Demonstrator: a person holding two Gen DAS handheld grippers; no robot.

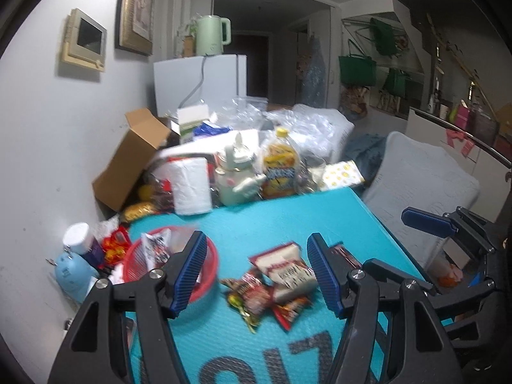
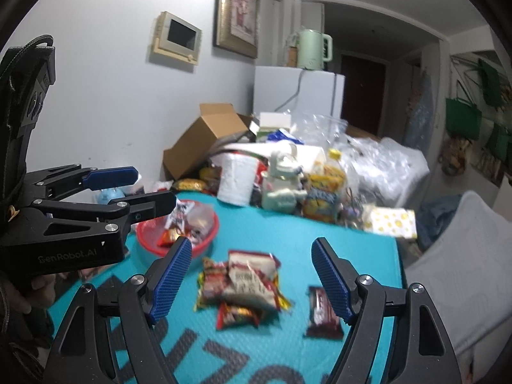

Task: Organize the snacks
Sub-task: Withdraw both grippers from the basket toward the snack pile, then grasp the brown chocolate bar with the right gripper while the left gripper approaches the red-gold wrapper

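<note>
1. Two grippers hover over a turquoise mat (image 1: 256,224); the left gripper (image 1: 256,272) stands open at lower centre of its view, holding nothing.
2. Right gripper (image 2: 251,275) is likewise open and empty.
3. Snack packets (image 2: 246,284) lie heaped mid-mat.
4. One dark wrapper (image 2: 321,313) lies apart, right.
5. A red basket (image 2: 204,240) holding snacks sits left of the heap.
</note>
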